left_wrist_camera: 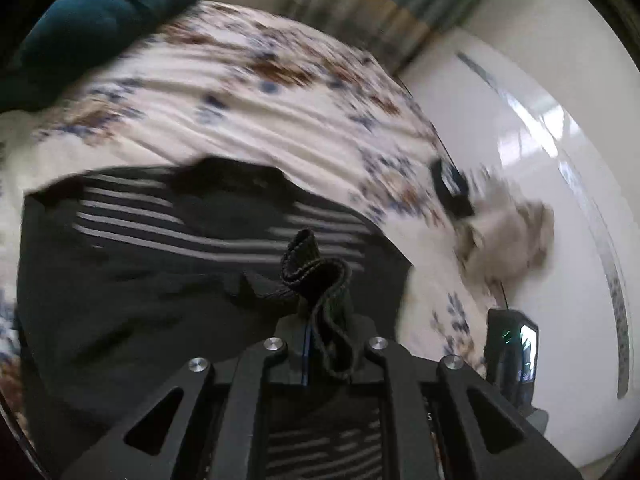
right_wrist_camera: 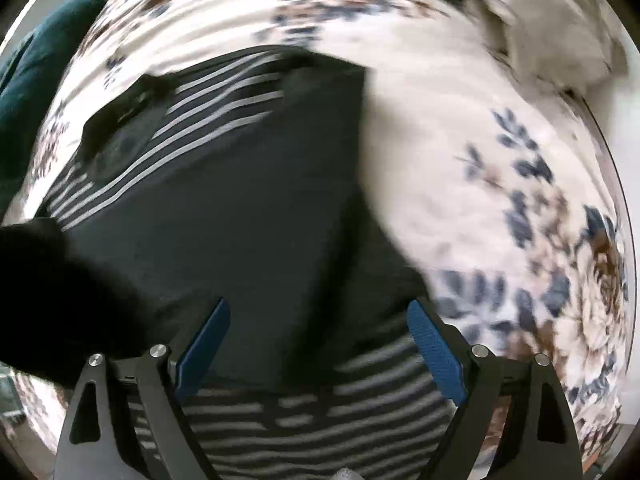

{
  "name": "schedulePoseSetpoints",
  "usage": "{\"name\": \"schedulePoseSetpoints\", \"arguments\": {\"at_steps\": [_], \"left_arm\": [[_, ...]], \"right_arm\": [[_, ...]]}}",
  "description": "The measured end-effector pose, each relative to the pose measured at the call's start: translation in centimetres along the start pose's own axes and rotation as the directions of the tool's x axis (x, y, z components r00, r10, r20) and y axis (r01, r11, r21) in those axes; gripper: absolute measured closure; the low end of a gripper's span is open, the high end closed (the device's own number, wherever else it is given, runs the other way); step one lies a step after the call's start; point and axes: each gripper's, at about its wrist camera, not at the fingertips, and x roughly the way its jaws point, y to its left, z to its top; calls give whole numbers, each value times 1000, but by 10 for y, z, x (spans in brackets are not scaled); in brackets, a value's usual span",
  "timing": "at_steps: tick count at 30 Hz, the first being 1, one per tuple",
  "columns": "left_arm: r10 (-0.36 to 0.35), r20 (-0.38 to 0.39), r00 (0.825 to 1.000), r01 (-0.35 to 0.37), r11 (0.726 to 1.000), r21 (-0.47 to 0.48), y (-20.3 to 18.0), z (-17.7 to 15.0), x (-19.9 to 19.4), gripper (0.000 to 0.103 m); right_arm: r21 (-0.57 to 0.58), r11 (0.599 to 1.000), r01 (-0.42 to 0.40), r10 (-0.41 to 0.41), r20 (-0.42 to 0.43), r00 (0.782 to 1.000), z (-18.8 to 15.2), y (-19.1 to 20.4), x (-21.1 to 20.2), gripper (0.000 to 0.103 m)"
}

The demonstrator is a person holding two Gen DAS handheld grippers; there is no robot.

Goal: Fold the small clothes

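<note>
A dark garment with grey stripes (left_wrist_camera: pixel 168 264) lies on a floral bedsheet (left_wrist_camera: pixel 240 92). My left gripper (left_wrist_camera: pixel 326 320) is shut on a bunched ribbed hem of the garment (left_wrist_camera: pixel 316 272), which sticks up between the closed fingers. In the right wrist view the same garment (right_wrist_camera: pixel 248 208) spreads below my right gripper (right_wrist_camera: pixel 320 312), which is open with its blue pads (right_wrist_camera: pixel 436 352) wide apart just above the cloth and holding nothing. Both views are motion-blurred.
A teal pillow (left_wrist_camera: pixel 100 20) sits at the far left of the bed. A crumpled beige cloth (left_wrist_camera: pixel 508 236) and a black object (left_wrist_camera: pixel 450 188) lie near the bed's right edge. White floor (left_wrist_camera: pixel 560 160) lies beyond that edge. A black device (left_wrist_camera: pixel 516 352) stands at right.
</note>
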Motion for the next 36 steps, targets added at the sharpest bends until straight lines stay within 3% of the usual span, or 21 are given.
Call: {"name": "schedulePoseSetpoints", "arguments": {"at_steps": [1, 2, 4, 5, 6, 9, 10, 12, 13, 15, 17, 21, 22, 24, 25, 26, 30, 33, 34, 36], "left_arm": [[9, -4, 1000, -9, 1000, 14, -10, -3, 2, 92], [19, 0, 1000, -19, 999, 27, -18, -6, 1, 84], [31, 26, 999, -32, 998, 56, -23, -6, -7, 53], [54, 43, 998, -57, 996, 61, -19, -5, -14, 25], [74, 55, 996, -78, 995, 62, -14, -1, -13, 12], [205, 128, 970, -211, 977, 34, 20, 6, -35, 12], [295, 155, 943, -300, 954, 8, 42, 7, -52, 12], [390, 189, 901, -393, 919, -22, 71, 7, -72, 12], [468, 198, 861, -469, 882, -47, 96, 7, -87, 12], [519, 191, 833, -516, 854, -70, 128, 4, -98, 12], [592, 148, 792, -584, 806, -96, 166, 0, -104, 12], [650, 60, 757, -636, 755, -157, 220, -12, -103, 12], [654, 46, 755, -639, 750, -169, 229, -14, -101, 12], [665, 26, 747, -651, 738, -181, 237, -18, -96, 12], [663, 20, 749, -649, 738, -185, 241, -19, -94, 12], [661, 15, 750, -648, 739, -187, 245, -18, -92, 12], [651, -6, 759, -640, 745, -189, 256, -15, -74, 12], [638, -44, 769, -633, 751, -188, 265, -10, -57, 12], [624, -59, 779, -623, 760, -186, 268, -9, -49, 12], [614, -80, 785, -617, 766, -180, 271, -7, -38, 12]], "right_arm": [[10, 1000, -6, 6, -8, 1000, 0, -10, -2, 11], [19, 1000, -19, 19, -13, 1000, 0, -21, -5, 11], [33, 998, -53, 54, -25, 998, -1, -38, -11, 11], [40, 997, -67, 68, -28, 997, -2, -47, -17, 11], [56, 995, -84, 85, -22, 996, -4, -59, -25, 11], [109, 984, -143, 144, 3, 990, -2, -74, -44, 11], [124, 979, -165, 164, 17, 986, 1, -74, -48, 11], [139, 965, -220, 217, 37, 975, 12, -63, -48, 11], [137, 961, -240, 236, 42, 971, 19, -53, -45, 11], [95, 964, -247, 244, 45, 969, 31, -31, -39, 11], [30, 973, -228, 227, 41, 973, 41, -5, -25, 11], [-181, 973, -141, 135, -48, 990, 49, 53, 13, 11], [-239, 965, -110, 94, -77, 993, 49, 66, 25, 12], [-334, 940, -72, 35, -113, 993, 46, 84, 41, 31], [-375, 925, -64, 17, -126, 992, 45, 92, 46, 81], [-394, 918, -38, -16, -132, 991, 47, 95, 48, 95], [-256, 963, -78, 63, -67, 996, 74, 69, 24, 98], [-162, 987, -15, 12, -19, 1000, 102, 41, 17, 97], [-135, 991, -20, 15, -34, 999, 110, 32, 21, 97], [-57, 996, -72, 63, -152, 986, 126, 15, 42, 83]]}}
